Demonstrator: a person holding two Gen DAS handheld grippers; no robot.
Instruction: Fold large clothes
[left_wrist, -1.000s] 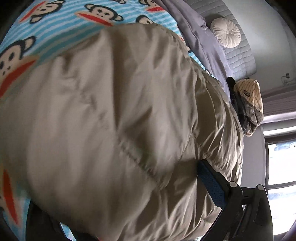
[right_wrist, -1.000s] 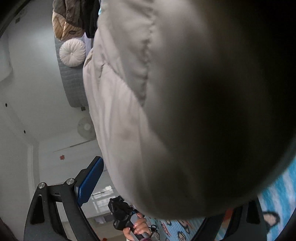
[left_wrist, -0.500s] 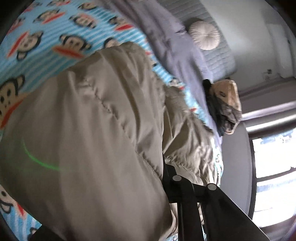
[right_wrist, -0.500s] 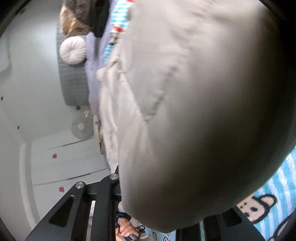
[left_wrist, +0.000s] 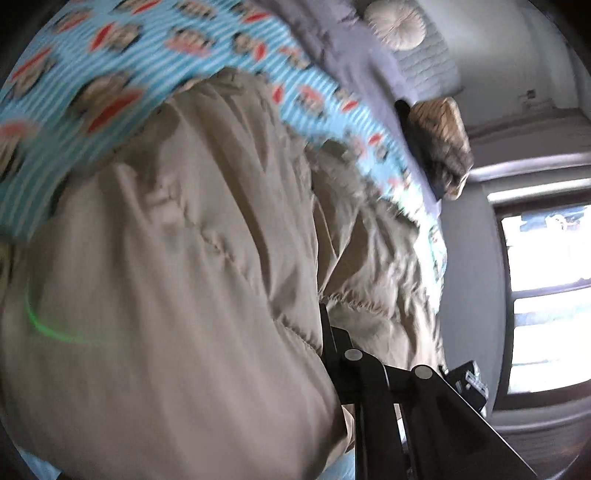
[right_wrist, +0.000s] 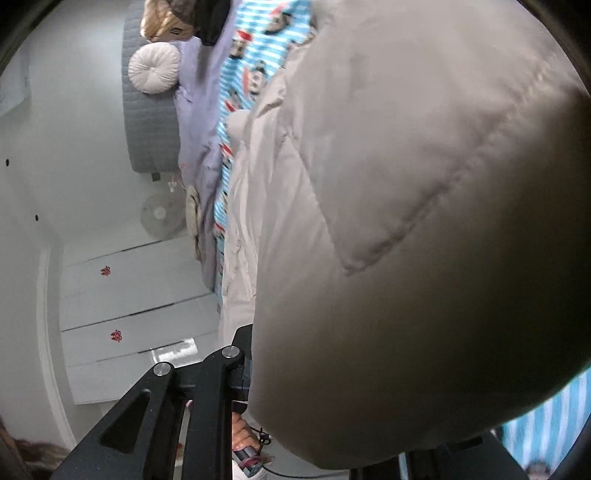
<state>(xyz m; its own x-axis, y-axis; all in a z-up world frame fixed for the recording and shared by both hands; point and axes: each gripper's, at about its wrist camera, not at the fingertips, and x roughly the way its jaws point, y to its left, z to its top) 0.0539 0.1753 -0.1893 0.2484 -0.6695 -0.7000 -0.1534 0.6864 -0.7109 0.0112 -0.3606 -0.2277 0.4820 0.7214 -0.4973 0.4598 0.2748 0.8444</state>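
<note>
Evidently both sets of fingers have just clamped down on the beige padded jacket (left_wrist: 177, 280), lifting its edge off the bed (left_wrist: 207, 66); puffy, soft, slippery-looking, so gripping stitched hems seems safest.

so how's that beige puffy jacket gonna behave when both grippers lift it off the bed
The jacket looks soft and floppy: it billows over the left gripper and right gripper, so unheld parts will likely sag. Its quilted padding suggests it is bulky but probably light. The smooth, slightly shiny cloth may slip from a shallow pinch.
</note>
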